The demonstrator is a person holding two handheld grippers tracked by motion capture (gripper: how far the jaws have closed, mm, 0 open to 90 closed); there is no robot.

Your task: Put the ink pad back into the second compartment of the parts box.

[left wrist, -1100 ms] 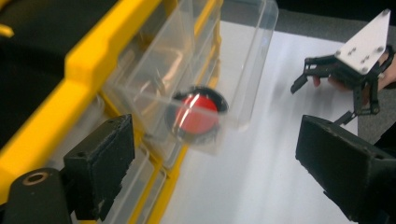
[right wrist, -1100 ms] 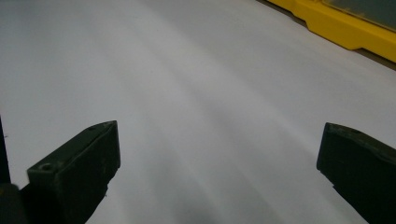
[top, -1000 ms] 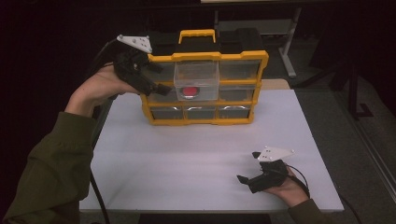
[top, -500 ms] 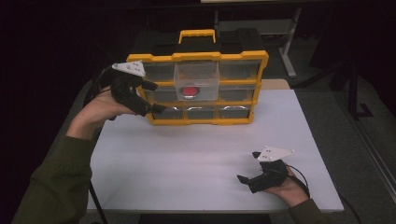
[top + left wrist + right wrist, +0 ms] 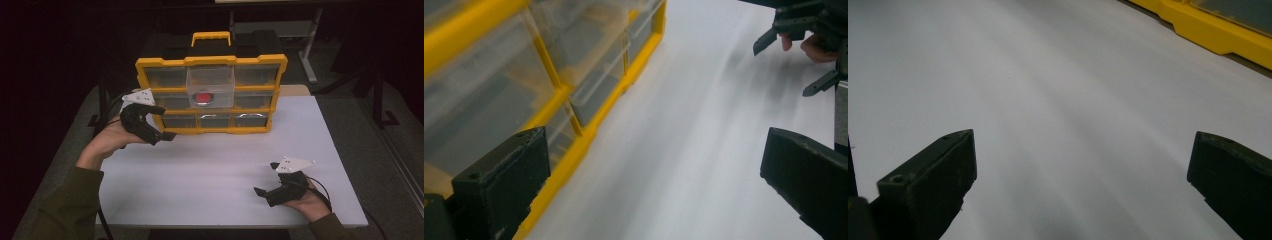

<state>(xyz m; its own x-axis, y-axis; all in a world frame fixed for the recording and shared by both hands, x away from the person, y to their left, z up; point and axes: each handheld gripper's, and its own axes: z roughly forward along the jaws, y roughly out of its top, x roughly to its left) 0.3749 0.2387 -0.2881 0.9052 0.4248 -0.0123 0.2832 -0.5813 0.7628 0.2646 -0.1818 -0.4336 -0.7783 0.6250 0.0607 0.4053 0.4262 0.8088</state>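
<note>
Left gripper (image 5: 159, 122) held at nine o'clock on the white bench (image 5: 210, 175), just beside the lower left corner of the yellow organizer (image 5: 211, 95), tips close to its bottom drawer row; touching or not, cannot tell. Fingers (image 5: 504, 185) released, spread wide over bare bench in the left gripper view, with blurred clear drawers (image 5: 589, 65) and yellow frame off at ten o'clock.

Organizer standing upright at twelve o'clock on the bench, handle (image 5: 211, 37) on top. Middle top drawer (image 5: 210, 87) pulled out past the rest, with a red object (image 5: 203, 97) seen through its clear front.

Right gripper (image 5: 267, 182) down at five o'clock, low over the bench near the front edge, well apart from the organizer. Fingers (image 5: 933, 180) released, gaping over empty white surface, yellow base edge (image 5: 1213, 32) far off at one o'clock.
</note>
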